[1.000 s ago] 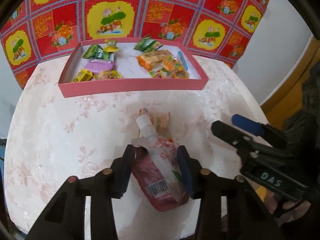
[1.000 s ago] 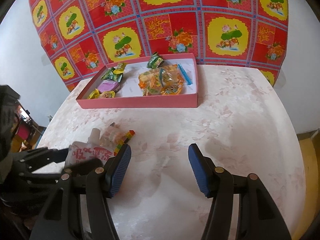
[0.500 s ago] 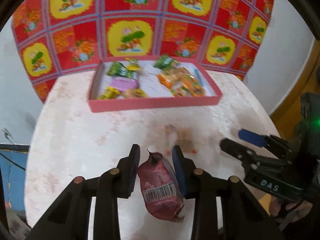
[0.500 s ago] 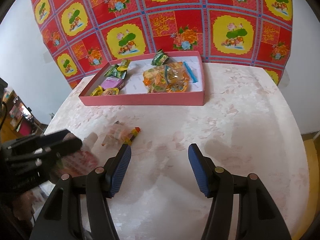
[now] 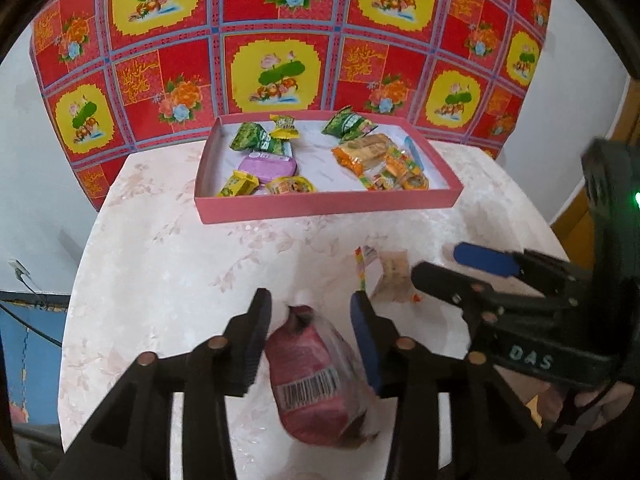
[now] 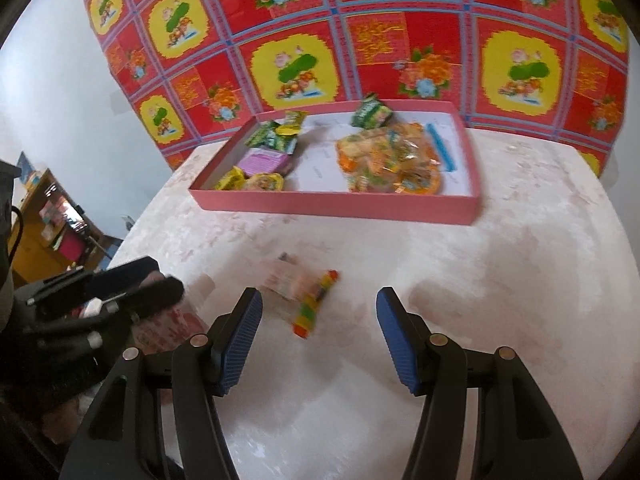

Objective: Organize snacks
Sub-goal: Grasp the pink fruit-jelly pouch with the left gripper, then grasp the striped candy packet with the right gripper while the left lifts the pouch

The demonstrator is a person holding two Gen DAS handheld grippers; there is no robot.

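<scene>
A red pouch [image 5: 312,376] with a barcode lies between the fingers of my left gripper [image 5: 309,304]. Its jaws are opening, and the pads stand just off the pouch's sides. From the right wrist view the pouch [image 6: 168,328] shows under the left gripper [image 6: 160,280] at the left edge. A clear candy packet [image 6: 296,288] with a colourful strip lies on the table just ahead of my right gripper [image 6: 318,296], which is open and holds nothing. In the left wrist view that packet [image 5: 390,276] lies beside the right gripper [image 5: 440,262].
A pink tray [image 5: 328,206] stands at the table's far side with several wrapped snacks in it, green and yellow packets on the left, orange ones on the right. A red and yellow patterned cloth hangs behind. The round table's edges fall away left and right.
The left jaws squeezed the red pouch and have since spread apart around it. The right gripper slid left, so the candy packet now lies right in front of its fingers.
</scene>
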